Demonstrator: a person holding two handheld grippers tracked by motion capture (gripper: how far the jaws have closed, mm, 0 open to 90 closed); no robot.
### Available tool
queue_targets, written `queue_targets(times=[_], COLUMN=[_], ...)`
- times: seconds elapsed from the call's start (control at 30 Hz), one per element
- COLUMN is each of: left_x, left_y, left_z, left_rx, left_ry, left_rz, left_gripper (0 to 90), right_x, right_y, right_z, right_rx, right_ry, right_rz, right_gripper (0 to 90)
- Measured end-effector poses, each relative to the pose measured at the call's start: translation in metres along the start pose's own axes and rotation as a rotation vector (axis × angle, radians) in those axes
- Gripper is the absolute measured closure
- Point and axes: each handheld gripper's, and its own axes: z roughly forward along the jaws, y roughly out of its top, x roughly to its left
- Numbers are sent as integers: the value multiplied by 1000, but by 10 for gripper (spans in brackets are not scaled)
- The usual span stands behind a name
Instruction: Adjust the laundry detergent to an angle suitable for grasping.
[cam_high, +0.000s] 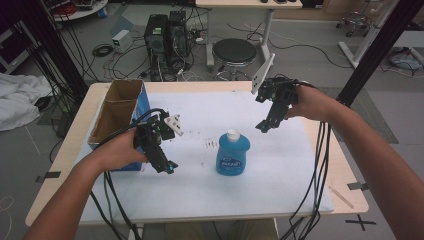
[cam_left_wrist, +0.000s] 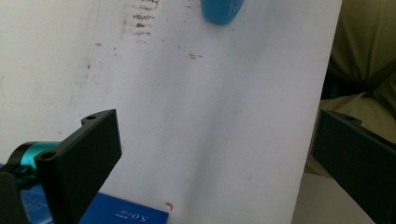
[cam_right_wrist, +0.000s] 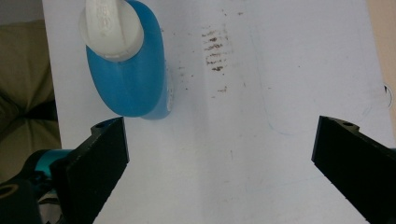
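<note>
A blue bottle (cam_high: 233, 155) with a white cap stands upright on the white sheet (cam_high: 280, 170) near the table's middle. My left gripper (cam_high: 165, 167) hovers to the bottle's left, beside a cardboard box, jaws wide apart and empty; its own view (cam_left_wrist: 215, 158) shows bare white sheet between them and the bottle's base (cam_left_wrist: 222, 10) at the top. My right gripper (cam_high: 264, 126) hangs above and to the right of the bottle, open with nothing held. From the right gripper view (cam_right_wrist: 219, 154) the bottle (cam_right_wrist: 130, 79) sits up and to the left of the jaws.
An open cardboard box (cam_high: 117, 117) with blue sides stands at the table's left; its blue face (cam_left_wrist: 112, 212) shows low in the left gripper view. Cables trail off the front edge. Dark smudges (cam_right_wrist: 215, 49) mark the sheet. A stool (cam_high: 234, 52) and computer towers (cam_high: 165, 35) stand beyond the table.
</note>
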Motion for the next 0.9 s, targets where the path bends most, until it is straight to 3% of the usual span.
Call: queue_targets(times=[0.33, 0.9], left_x=[2, -3], left_y=[0, -2], left_z=[5, 5], left_rx=[-14, -19], left_ry=[-10, 3], left_rz=[-18, -7], left_gripper=[17, 17], right_x=[-1, 6], right_y=[-5, -3], right_z=[-3, -2], right_rx=[3, 18], right_ry=[6, 6], right_rz=[4, -8], right_gripper=[28, 28])
